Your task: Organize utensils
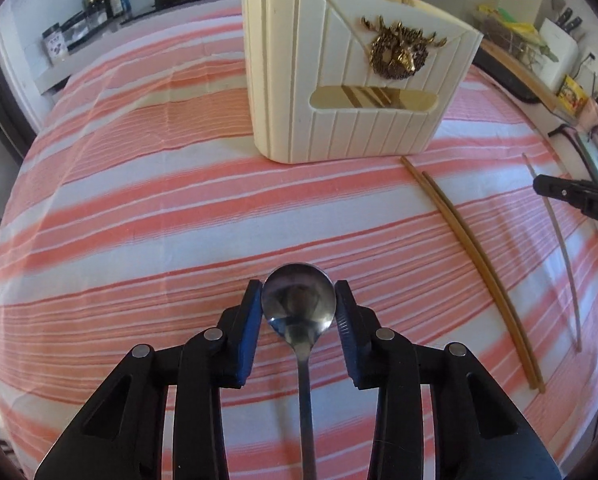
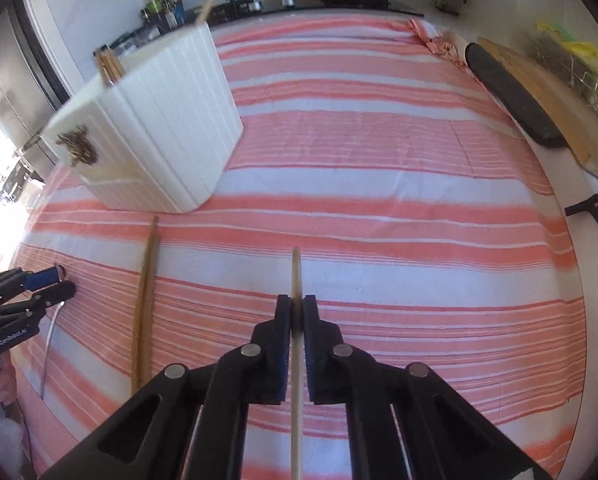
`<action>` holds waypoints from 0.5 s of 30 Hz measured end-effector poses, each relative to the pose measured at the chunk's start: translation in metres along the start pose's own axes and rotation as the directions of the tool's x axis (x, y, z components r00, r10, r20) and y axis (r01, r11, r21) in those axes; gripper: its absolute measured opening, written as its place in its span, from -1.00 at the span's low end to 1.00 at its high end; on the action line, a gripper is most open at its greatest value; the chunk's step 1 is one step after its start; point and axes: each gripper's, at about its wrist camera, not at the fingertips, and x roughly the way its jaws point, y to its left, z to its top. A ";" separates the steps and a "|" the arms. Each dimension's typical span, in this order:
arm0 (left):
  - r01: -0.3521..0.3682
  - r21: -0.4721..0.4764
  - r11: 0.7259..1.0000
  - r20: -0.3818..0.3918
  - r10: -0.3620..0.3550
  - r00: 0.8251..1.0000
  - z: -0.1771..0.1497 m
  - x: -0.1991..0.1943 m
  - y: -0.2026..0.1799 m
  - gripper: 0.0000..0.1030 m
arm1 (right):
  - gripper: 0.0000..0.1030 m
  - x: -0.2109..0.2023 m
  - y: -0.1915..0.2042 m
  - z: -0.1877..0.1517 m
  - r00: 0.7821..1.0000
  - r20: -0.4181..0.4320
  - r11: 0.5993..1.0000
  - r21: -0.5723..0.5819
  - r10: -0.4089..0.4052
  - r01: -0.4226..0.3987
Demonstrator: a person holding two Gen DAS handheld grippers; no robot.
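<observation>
The spoon [image 1: 299, 304] is pinched at its bowl between the left gripper [image 1: 299, 300] jaws, angled steeply down over the striped cloth [image 1: 139, 220]. A pale chopstick [image 2: 296, 280] is clamped in the right gripper [image 2: 297, 312], pitched likewise, near the cream holder [image 1: 351, 80]

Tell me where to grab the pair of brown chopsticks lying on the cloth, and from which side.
Take the brown chopsticks mid-length, from straight above, with the fingers straddling both sticks across their width. They lie flat and side by side on the striped cloth, touching or nearly so, so one pinch probably gets both. The end near the cream holder is crowded. Both tools are busy: left on the spoon, right on a pale chopstick.
</observation>
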 end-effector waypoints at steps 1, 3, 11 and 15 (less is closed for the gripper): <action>0.009 0.000 1.000 0.025 -0.009 1.000 -0.003 -0.011 0.001 -0.30 | -0.88 -0.015 0.003 -0.003 0.999 0.036 1.000 -0.007 0.020 -0.019; 0.030 -0.001 1.000 0.074 -0.030 0.997 -0.009 -0.036 0.001 -0.30 | -0.88 -0.047 0.009 -0.007 0.993 0.100 0.998 -0.025 0.064 -0.061; 0.104 0.021 0.994 0.276 -0.106 0.955 -0.032 -0.139 0.006 -0.30 | -0.88 -0.158 0.038 -0.033 0.949 0.283 0.986 -0.120 0.142 -0.112; 0.136 0.017 0.991 0.339 -0.134 0.931 -0.026 -0.168 0.015 -0.30 | -0.88 -0.183 0.046 -0.029 0.925 0.350 0.985 -0.136 0.149 -0.107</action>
